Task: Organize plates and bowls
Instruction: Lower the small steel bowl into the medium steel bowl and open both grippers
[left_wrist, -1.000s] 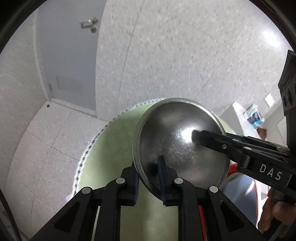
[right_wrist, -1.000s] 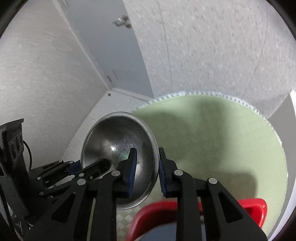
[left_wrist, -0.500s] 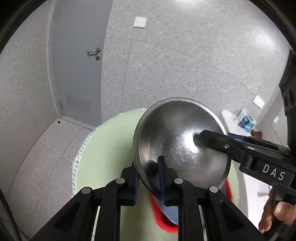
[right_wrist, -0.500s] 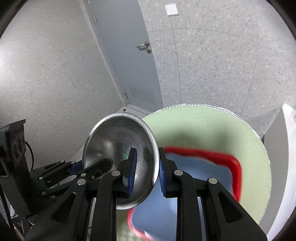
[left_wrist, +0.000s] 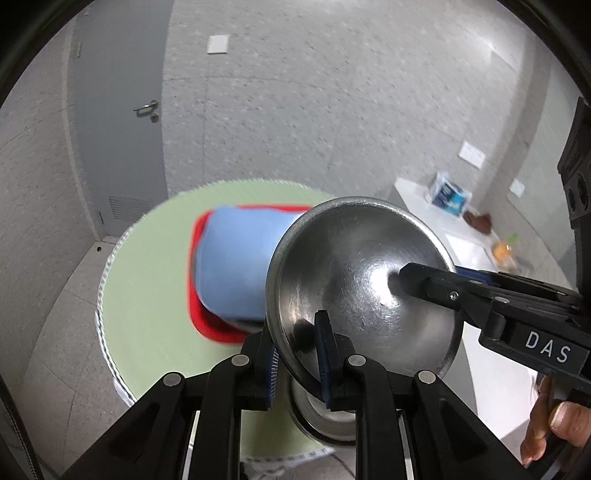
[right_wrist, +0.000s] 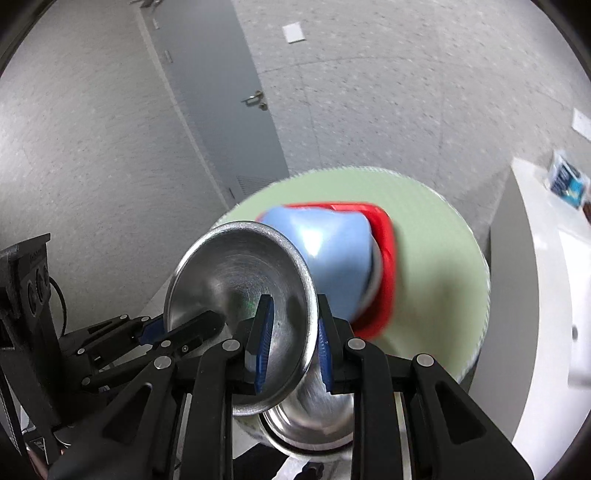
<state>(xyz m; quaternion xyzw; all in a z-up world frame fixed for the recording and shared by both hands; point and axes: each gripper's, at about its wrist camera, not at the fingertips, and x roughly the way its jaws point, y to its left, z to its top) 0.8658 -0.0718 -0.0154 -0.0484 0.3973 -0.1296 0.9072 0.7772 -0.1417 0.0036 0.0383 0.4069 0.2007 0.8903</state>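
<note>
Left wrist view: the left gripper (left_wrist: 295, 350) has its jaws pinched on the rim of a steel bowl (left_wrist: 362, 288), one ribbed blue pad inside the bowl and one outside. The bowl is round, shallow and brushed, with fine circular scratches and a bright glare near its centre; it is tipped on edge above the round table (left_wrist: 147, 295), which wears a pale green checked cloth with a striped border. The right gripper (left_wrist: 424, 280) reaches in from the bowl's right side, one matte black finger lying inside the bowl and its partner behind the wall. Left of the bowl, a smooth light blue plate (left_wrist: 236, 258) with rounded corners sits in a glossy red tray (left_wrist: 207, 321). Below the bowl, a second steel bowl (left_wrist: 321, 421) rests on the cloth.

Right wrist view: the right gripper (right_wrist: 293, 343) has its jaws closed on the steel bowl (right_wrist: 236, 273) rim, blue pads on either side of the thin wall. The left gripper (right_wrist: 177, 332) grips the far rim to the bowl's lower left. Right of the bowl lie the blue plate (right_wrist: 332, 258) and red tray (right_wrist: 386, 258), blurred, on the green table (right_wrist: 436, 288). Beneath the bowl the second steel bowl (right_wrist: 317, 417) shows a polished curved side.
</note>
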